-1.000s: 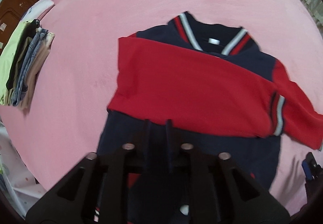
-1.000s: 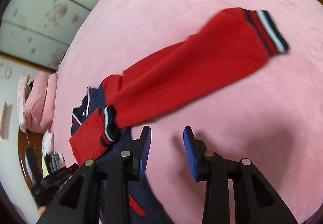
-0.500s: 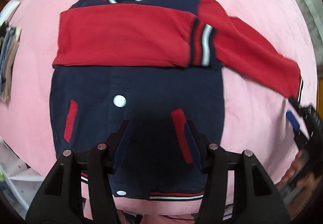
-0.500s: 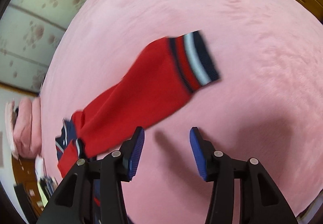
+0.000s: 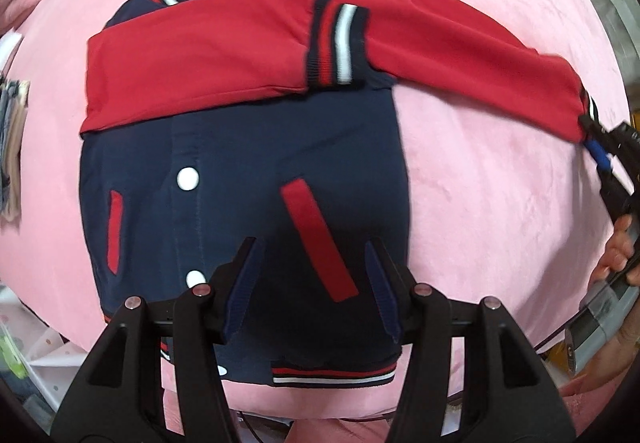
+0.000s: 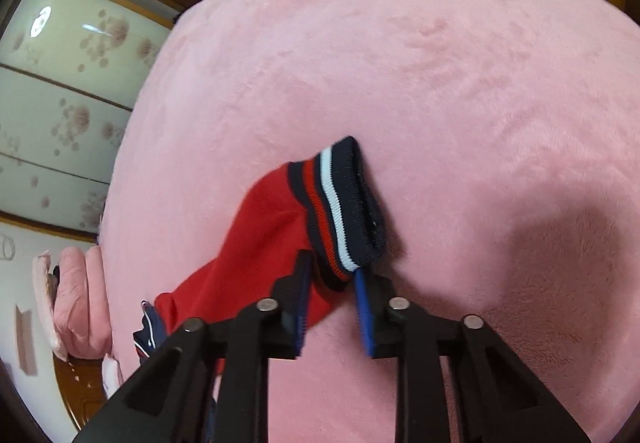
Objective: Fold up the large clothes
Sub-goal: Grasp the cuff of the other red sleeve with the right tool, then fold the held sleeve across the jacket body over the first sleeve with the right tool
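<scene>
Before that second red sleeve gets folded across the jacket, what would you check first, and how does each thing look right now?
1. Right gripper pinching the striped cuff: ok; its jaws just closed on it.
2. First sleeve lying folded across the chest: ok.
3. Left gripper open, holding nothing, above the jacket hem: ok.
4. Jacket body flat on the pink blanket: ok.
5. Grip firm enough for lifting: cannot tell.

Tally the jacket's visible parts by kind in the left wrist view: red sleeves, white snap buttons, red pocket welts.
Red sleeves: 2
White snap buttons: 2
Red pocket welts: 2
Total: 6
</scene>
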Demonstrator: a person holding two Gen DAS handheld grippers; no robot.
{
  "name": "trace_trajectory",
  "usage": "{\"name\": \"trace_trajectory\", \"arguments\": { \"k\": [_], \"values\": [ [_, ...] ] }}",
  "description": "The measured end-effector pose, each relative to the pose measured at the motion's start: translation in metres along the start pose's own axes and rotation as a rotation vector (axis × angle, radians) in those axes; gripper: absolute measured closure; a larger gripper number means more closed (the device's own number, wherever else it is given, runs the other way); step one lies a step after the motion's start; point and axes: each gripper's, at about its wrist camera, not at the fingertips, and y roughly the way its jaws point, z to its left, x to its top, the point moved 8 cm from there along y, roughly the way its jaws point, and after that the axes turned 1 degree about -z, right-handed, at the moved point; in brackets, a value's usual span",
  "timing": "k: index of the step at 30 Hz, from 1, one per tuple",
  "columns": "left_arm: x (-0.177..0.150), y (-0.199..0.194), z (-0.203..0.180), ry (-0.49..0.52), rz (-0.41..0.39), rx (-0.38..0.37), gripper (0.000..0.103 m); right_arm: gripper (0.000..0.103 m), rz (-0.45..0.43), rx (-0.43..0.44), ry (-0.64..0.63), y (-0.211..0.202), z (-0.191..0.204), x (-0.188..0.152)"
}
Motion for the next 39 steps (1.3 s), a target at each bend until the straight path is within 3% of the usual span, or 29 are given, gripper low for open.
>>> {"name": "trace_trajectory", "arguments": {
  "k": [6,10,16,21,28,30,32,35,39],
  "values": [
    [0.005,-0.016,-0.008,-0.009,-0.035,-0.04,0.052,0.092,-0.084,0.056,-0.008,-0.034,0.023,0.012],
    [0.01,-0.035,0.019,-0.036,-0.065,-0.046,0.052,0.093,-0.173,0.094,-0.089,-0.061,0.071,0.019],
    [0.021,-0.062,0.094,-0.164,-0.137,-0.027,0.052,0.094,-0.257,0.18,-0.276,-0.096,0.17,0.004],
    [0.023,-0.058,0.196,-0.298,-0.177,0.002,0.052,0.094,-0.252,0.253,-0.459,-0.1,0.271,-0.041],
    [0.014,-0.047,0.303,-0.443,-0.187,0.03,0.052,0.094,-0.136,0.338,-0.689,-0.053,0.403,-0.16],
    [0.01,-0.035,0.331,-0.465,-0.178,0.029,0.052,0.094,-0.119,0.331,-0.755,-0.039,0.427,-0.198],
    [0.009,-0.021,0.352,-0.476,-0.171,0.03,0.052,0.094,-0.089,0.269,-0.863,-0.003,0.449,-0.244],
    [0.004,-0.011,0.375,-0.489,-0.169,0.034,0.052,0.094,-0.033,0.188,-1.011,0.049,0.459,-0.312],
    [0.002,0.006,0.396,-0.494,-0.164,0.039,0.052,0.094,0.052,0.087,-1.144,0.096,0.424,-0.389]
  ]
}}
